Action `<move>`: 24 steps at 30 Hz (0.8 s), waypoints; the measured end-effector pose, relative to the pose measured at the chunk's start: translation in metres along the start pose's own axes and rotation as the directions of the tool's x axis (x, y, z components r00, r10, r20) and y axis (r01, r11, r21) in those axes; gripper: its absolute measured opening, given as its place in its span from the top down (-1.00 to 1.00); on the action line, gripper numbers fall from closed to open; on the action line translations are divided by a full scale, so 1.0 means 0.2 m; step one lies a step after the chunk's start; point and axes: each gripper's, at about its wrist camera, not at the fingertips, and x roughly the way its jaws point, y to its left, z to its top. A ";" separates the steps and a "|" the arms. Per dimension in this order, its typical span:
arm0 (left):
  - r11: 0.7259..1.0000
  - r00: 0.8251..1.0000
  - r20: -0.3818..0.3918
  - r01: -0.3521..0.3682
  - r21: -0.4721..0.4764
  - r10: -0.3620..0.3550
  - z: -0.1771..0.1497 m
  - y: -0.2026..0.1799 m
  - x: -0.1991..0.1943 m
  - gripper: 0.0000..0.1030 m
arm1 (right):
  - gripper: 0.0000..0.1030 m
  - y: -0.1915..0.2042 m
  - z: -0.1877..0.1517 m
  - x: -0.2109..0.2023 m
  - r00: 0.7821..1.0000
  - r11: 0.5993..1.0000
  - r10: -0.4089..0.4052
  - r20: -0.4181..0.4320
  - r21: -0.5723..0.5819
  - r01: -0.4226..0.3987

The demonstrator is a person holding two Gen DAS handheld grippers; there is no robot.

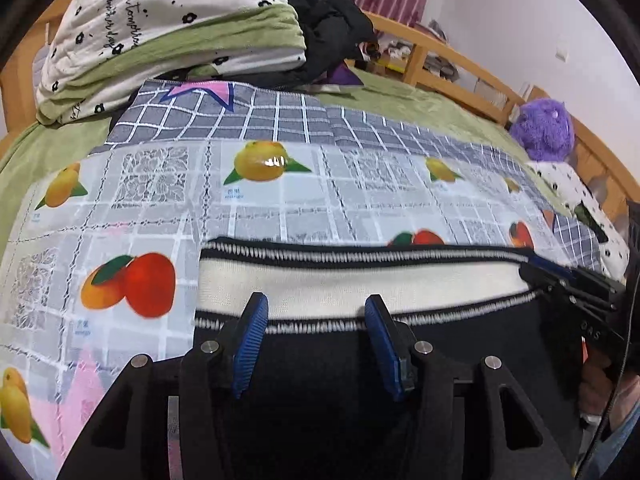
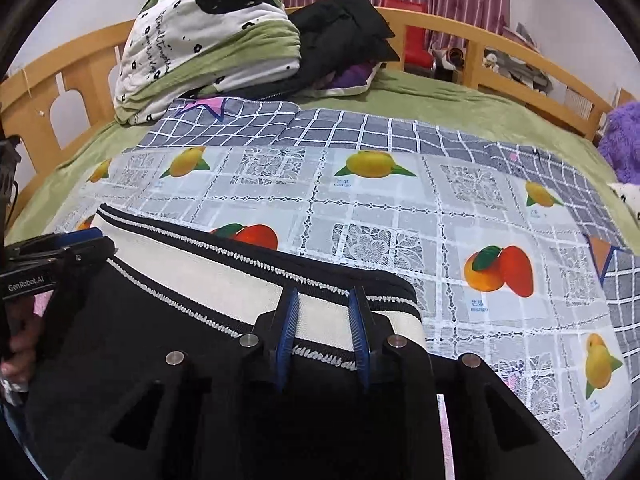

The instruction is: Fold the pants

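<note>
A: Where do the pants (image 1: 360,360) lie?
B: On the fruit-print cloth (image 1: 160,200), waistband (image 2: 248,280) at twelve o'clock of both claws, running nine to three.
A: The claws?
B: Left gripper (image 1: 316,340) gapes, right gripper (image 2: 324,332) narrower, both jaws apart, neither clamped; each is near its own end.

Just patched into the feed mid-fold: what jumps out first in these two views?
The black pants with their cream, zigzag-edged waistband fill the near foreground, lying on a fruit-printed cloth. The left claw and the right claw each sit at that waistband, jaws apart over the cream band. Behind, a pile of folded green-and-white bedding stands at the far left of the bed.
</note>
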 end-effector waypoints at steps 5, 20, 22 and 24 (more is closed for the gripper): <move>1.000 0.996 -0.085 0.028 -0.003 -0.028 -0.13 0.01 -0.09 0.07 | 0.51 -0.01 -0.04 -0.09 1.000 1.000 -0.004 0.003 0.010 0.004; 0.980 0.991 -0.130 0.061 0.192 -0.036 -0.87 -0.03 -0.74 -0.07 | 0.51 0.00 -0.66 -0.62 0.992 0.996 -0.029 -0.122 0.083 0.040; 0.967 0.990 -0.139 0.006 0.255 0.031 -0.96 -0.04 -0.76 -0.07 | 0.51 -0.01 -0.72 -0.66 0.990 0.993 -0.015 -0.137 0.113 0.031; 0.940 0.988 -0.084 -0.096 0.327 0.130 -1.02 -0.04 -0.78 -0.07 | 0.51 -0.02 -0.76 -0.69 0.990 0.990 -0.006 -0.141 0.138 0.026</move>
